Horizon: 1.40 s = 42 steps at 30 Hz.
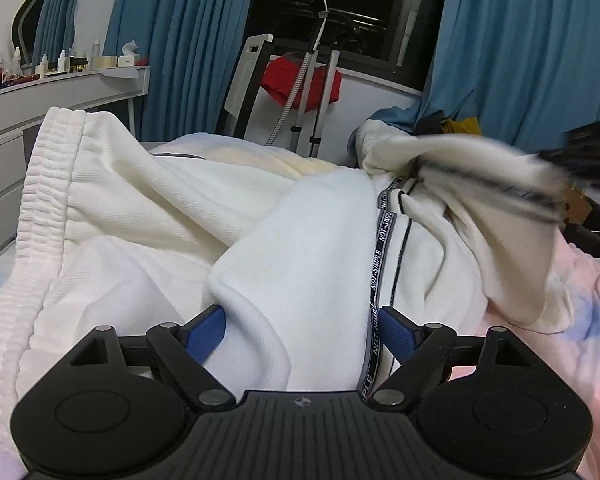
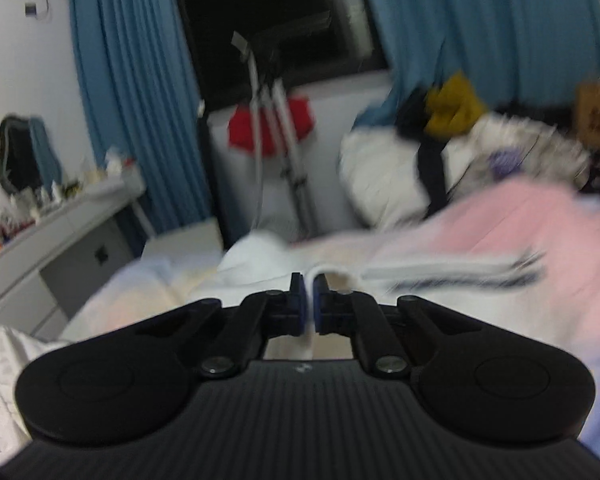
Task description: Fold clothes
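Observation:
A white sweatshirt-like garment [image 1: 172, 208] with a ribbed hem and a black "NOT SIMPLE" tape lies bunched on the bed. My left gripper [image 1: 300, 328] is open, its blue pads [image 1: 208, 332] spread to either side of a thick fold of the white cloth. My right gripper [image 2: 309, 300] is shut on a thin edge of the white garment [image 2: 420, 272] and holds it up above the bed; this view is blurred. The right gripper also shows at the right edge of the left wrist view [image 1: 588, 156], lifting a striped part of the garment.
The bed has a pink and blue cover [image 1: 580, 320]. A white dresser [image 1: 40, 100] with bottles stands at the left. A garment steamer stand [image 1: 312, 100] with a red cloth stands by the dark window between blue curtains [image 1: 180, 40]. A pile of clothes [image 2: 440, 148] lies at the far right.

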Motion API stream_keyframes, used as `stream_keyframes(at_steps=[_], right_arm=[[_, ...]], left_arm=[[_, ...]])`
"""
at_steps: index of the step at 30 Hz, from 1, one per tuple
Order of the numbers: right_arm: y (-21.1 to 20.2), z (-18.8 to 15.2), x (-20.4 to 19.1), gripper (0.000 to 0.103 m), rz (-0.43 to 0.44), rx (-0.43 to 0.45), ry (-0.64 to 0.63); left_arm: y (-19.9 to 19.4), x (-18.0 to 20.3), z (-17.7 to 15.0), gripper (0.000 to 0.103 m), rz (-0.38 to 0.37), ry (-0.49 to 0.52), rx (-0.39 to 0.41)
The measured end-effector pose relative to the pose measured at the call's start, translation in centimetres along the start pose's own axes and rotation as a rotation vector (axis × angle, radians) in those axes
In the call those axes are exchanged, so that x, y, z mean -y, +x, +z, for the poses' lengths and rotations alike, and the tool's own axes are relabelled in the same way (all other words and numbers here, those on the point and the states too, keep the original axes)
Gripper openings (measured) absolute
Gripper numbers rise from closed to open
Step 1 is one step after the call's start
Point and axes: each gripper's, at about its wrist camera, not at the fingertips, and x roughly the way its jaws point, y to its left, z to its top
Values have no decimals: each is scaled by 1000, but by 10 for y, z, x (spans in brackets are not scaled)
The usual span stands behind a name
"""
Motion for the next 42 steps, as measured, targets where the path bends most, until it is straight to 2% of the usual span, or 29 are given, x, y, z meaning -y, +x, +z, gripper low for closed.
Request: stream_keyframes(at_steps=[5, 11, 14, 19, 23, 26, 29, 33, 36, 39, 41, 42], right_arm=[[-97, 20, 65, 7, -107, 178, 95], [-194, -12, 158, 7, -336, 338, 299], [-220, -35, 199, 7, -454, 378, 392], [-236, -52, 251, 7, -564, 433, 599], [-244, -57, 271, 7, -655, 529, 583], [-237, -61, 285, 7, -736, 545, 506], [-220, -73, 305, 8, -765, 455, 531], [-217, -87, 327, 9, -796, 322, 670], [-229, -94, 325, 18, -847, 315, 758], [-246, -95, 317, 35, -877, 351, 787], [-261, -96, 309, 66, -891, 387, 805], [-266, -95, 307, 73, -889, 404, 823]], left_arm=[[-6, 5, -3, 83, -6, 26, -6], [-21, 16, -10, 82, 11, 85, 2], [-32, 20, -15, 82, 28, 101, 27], [-52, 18, -24, 82, 5, 59, 56], [-71, -2, -26, 82, -80, -119, 38], [-87, -25, -26, 82, -138, -301, 28], [-98, -53, -31, 82, -174, -493, 8], [-100, -89, -41, 83, -179, -688, -15], [-98, -110, -47, 83, -170, -798, -35], [-93, -118, -53, 83, -149, -842, -67], [-89, -125, -56, 84, -158, -879, -83], [-87, -129, -58, 84, -160, -905, -87]])
